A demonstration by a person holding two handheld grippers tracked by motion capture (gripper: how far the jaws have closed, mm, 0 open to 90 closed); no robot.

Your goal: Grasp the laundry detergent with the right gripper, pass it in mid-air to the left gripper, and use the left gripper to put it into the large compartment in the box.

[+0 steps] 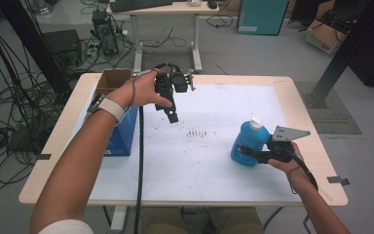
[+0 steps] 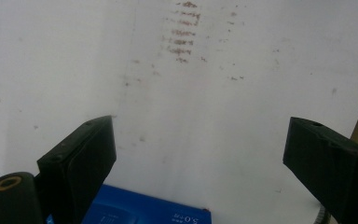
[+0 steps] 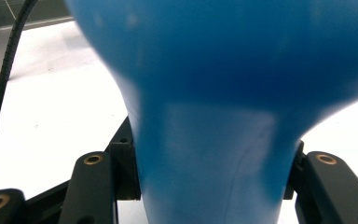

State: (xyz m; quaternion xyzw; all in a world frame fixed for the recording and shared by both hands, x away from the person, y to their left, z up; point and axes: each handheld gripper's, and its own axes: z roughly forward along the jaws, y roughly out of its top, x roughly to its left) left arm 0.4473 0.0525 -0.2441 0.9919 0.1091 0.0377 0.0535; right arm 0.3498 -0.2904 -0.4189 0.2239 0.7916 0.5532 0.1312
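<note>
While the right tongs squeeze the blue bottle near the right side of the counter, the left tongs hang wide open with nothing in them, so the grab looks done and the moving is left.

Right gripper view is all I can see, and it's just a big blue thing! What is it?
Observer: A blue bottle with a white cap, standing on the table; the right gripper is clamped on it.
Operator: Where's the other gripper?
Observer: The left gripper hangs above the table, jaws wide open, holding nothing.
Operator: Anything else there?
Observer: A blue box sits at the table's left side.
</note>
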